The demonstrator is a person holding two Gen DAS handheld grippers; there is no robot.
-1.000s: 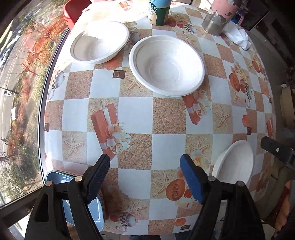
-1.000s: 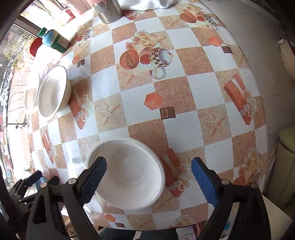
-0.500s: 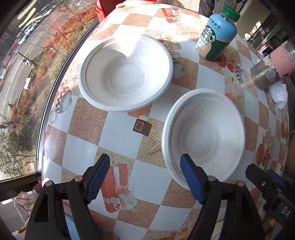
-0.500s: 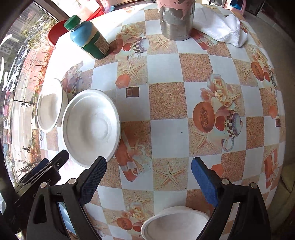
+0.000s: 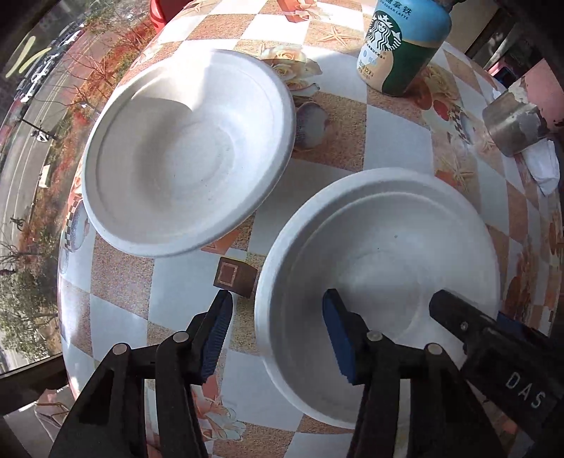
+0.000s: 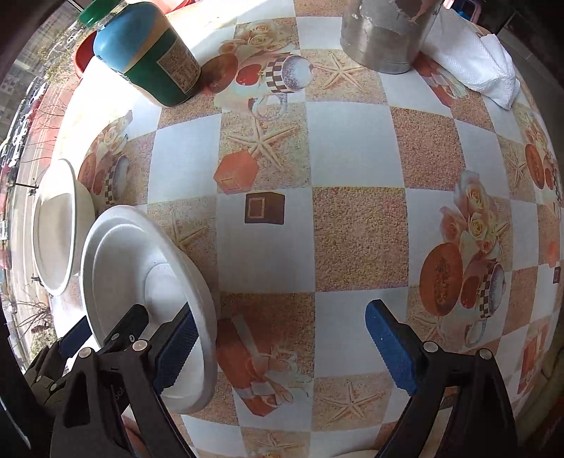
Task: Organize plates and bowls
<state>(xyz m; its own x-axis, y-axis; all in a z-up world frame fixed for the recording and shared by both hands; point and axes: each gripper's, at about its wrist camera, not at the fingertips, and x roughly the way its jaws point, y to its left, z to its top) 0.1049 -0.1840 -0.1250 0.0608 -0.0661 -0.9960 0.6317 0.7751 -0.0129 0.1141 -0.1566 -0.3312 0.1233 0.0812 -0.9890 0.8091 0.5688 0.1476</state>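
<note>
Two white paper bowls sit side by side on the patterned tablecloth. The near bowl (image 5: 384, 267) lies at the right of the left wrist view, the far bowl (image 5: 183, 151) at the upper left. My left gripper (image 5: 276, 317) is open, its jaws straddling the near bowl's left rim, one finger inside and one outside. In the right wrist view the near bowl (image 6: 141, 274) and far bowl (image 6: 54, 225) are at the left. My right gripper (image 6: 278, 338) is open and empty, its left finger (image 6: 176, 348) over the near bowl's right rim.
A Starbucks bottle (image 5: 402, 45) stands behind the bowls; it also shows in the right wrist view (image 6: 148, 53). A metal can (image 6: 384, 31) and a white napkin (image 6: 472, 63) lie at the far right. A window runs along the table's left edge (image 5: 65, 246).
Both grippers moved forward to the near bowl. My left gripper's jaws have narrowed and now straddle its rim. The third bowl near my right gripper has dropped out of view.
</note>
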